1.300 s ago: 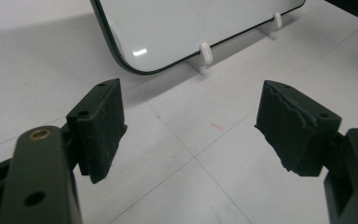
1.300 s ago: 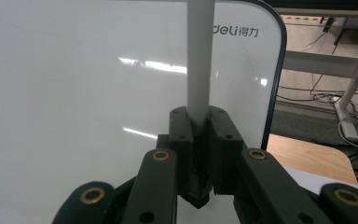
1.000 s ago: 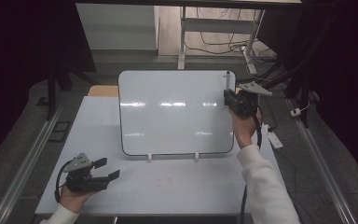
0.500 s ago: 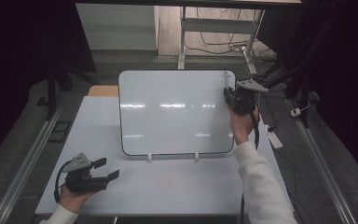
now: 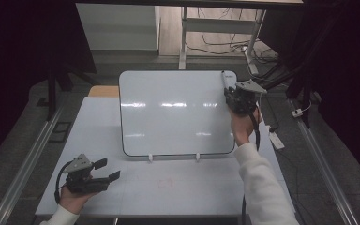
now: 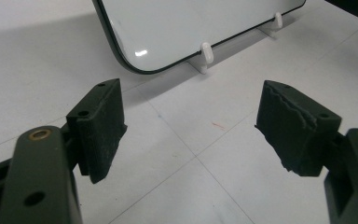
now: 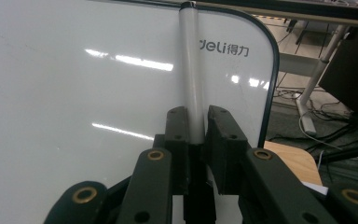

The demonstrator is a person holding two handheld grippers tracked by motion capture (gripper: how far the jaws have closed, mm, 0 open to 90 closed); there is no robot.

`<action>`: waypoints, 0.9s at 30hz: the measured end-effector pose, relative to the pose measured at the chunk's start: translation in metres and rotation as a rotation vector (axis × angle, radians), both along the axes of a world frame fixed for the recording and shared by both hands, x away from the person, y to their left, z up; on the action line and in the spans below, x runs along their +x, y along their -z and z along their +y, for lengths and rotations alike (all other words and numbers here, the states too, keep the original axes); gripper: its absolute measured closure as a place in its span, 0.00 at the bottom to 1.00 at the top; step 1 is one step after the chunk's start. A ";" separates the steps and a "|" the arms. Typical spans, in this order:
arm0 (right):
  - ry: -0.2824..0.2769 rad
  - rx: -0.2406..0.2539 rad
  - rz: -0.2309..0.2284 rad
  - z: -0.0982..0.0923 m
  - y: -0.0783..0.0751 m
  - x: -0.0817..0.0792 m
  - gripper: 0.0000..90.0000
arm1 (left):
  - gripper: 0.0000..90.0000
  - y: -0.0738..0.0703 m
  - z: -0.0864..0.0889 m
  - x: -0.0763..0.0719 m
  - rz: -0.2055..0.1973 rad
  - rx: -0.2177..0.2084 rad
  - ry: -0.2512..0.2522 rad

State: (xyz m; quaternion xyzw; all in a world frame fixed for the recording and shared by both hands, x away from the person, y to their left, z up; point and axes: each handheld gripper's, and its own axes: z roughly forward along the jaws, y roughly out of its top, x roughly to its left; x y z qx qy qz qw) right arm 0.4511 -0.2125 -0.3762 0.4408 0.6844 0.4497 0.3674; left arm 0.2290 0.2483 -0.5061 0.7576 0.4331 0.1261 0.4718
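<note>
- Your right gripper (image 5: 229,92) is up at the far right corner of the whiteboard (image 5: 176,112), and you see it in the high view.
- In the right gripper view, a white marker (image 7: 189,70) stands between the two black jaws of that gripper (image 7: 198,126).
- The jaws have just been opening a little. The left jaw sits against the marker, and there is a thin gap beside the right jaw. I cannot tell if the pads press on the marker.
- The marker runs straight up along the board, near its right edge, next to the printed word on the board.
- The tip of the marker reaches the top edge of the whiteboard.
- The whiteboard stands tilted back on two small white feet (image 5: 151,157) in the middle of the table (image 5: 192,183), toward the far edge.
- The board is white with a thin dark rim and round corners. Lights shine on it.
- Your left gripper (image 5: 104,169) is near the left front corner of the table, well apart from the whiteboard.
- In the left gripper view, its jaws stand far apart with only bare table between them (image 6: 191,121).
- Your left hand (image 5: 72,199) holds that gripper low over the table.
- A small red mark (image 6: 218,125) is on the table in front of the left gripper.
</note>
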 end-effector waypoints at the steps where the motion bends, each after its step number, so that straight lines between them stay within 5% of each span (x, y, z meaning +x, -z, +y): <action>1: 0.001 -0.003 -0.001 0.001 0.000 0.000 0.87 | 0.27 0.000 0.000 0.000 0.000 0.000 0.000; 16: -0.044 0.018 -0.038 -0.004 0.001 -0.006 0.68 | 0.27 0.000 0.001 0.000 0.000 -0.001 -0.002; 27: -0.161 0.046 -0.039 -0.025 0.009 -0.036 0.59 | 0.27 0.000 0.001 0.000 0.000 -0.001 -0.003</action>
